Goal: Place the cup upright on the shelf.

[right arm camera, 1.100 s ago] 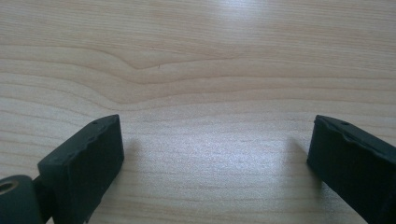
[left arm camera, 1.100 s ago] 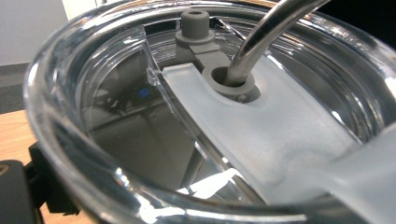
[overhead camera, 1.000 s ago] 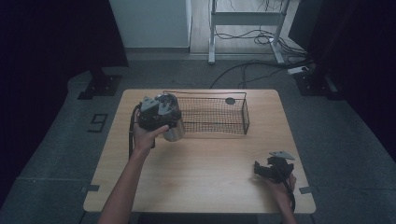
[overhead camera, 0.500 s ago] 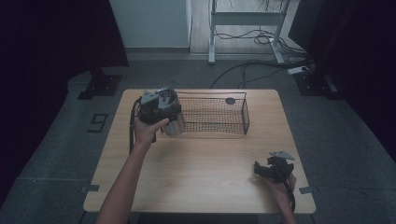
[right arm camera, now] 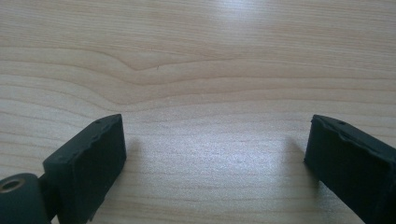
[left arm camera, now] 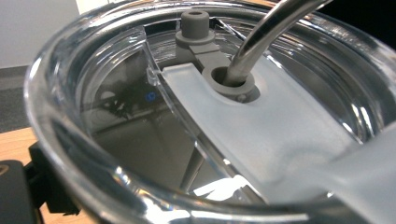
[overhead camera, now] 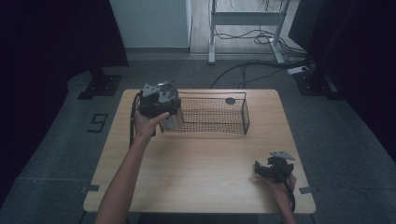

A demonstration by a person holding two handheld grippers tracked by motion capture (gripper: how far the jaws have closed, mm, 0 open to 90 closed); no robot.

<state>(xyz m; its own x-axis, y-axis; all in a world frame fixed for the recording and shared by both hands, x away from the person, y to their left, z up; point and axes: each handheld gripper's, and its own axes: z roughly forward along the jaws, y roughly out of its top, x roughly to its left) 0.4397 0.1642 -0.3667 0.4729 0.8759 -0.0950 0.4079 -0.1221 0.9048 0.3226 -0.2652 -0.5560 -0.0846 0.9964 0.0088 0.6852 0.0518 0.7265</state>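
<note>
Sitting under the left hand-held gripper (overhead camera: 161, 95): a tumbler (overhead camera: 173, 120).

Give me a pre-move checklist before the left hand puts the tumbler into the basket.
1. Left gripper on the tumbler: appears held at the basket's left end, but its fingers are hidden. Cannot tell.
2. Lid seated, straw through its hole: ok.
3. Wire basket free for the tumbler: one small dark disc at the far side, otherwise empty. Ok.
4. Right gripper out of the way: near the table front right corner, open, holding nothing. Ok.
5. Tumbler contents: cannot tell.
</note>
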